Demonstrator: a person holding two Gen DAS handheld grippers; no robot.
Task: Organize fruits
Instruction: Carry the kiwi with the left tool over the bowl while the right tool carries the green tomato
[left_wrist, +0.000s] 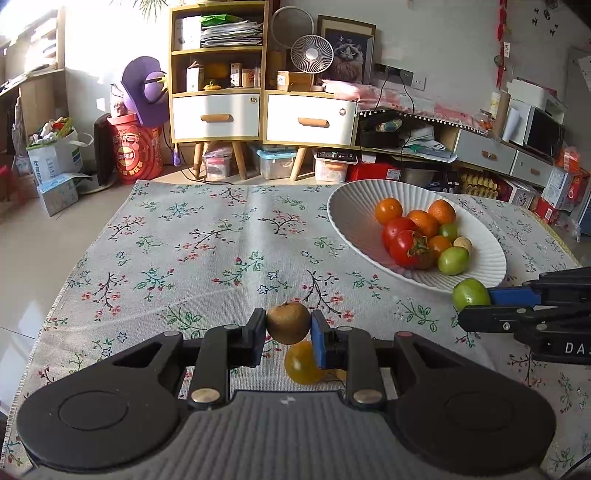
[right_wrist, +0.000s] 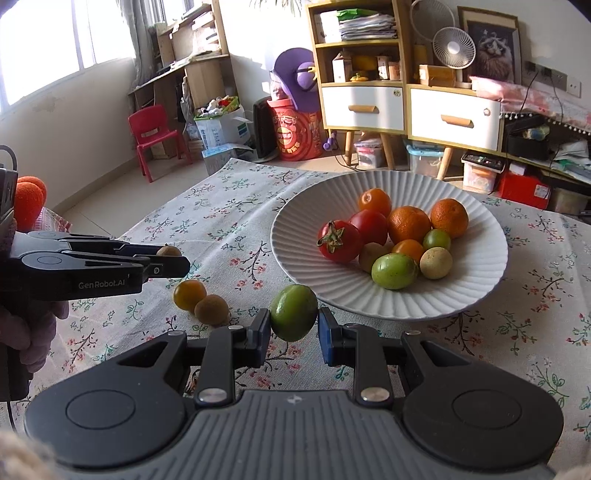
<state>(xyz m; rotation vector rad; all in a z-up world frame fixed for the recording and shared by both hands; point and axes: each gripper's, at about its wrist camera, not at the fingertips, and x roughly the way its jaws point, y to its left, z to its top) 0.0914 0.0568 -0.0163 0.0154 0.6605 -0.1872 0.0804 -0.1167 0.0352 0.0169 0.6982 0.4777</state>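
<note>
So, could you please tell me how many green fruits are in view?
3: two in the white bowl, a large one in front and a small one behind; one in the right gripper. Others may be hidden.

**A sunlit, crowded living room**

Daylight pours through the windows (right_wrist: 62, 44) on the left, washing out the pale wall and tiled floor (right_wrist: 107, 199). A wooden shelf unit (left_wrist: 218, 70) with white drawers stands against the back wall, a small fan (left_wrist: 312, 53) and a framed cat picture (left_wrist: 347, 51) beside it. A red child's chair (right_wrist: 155, 138) sits near the window; boxes line the floor.
</note>
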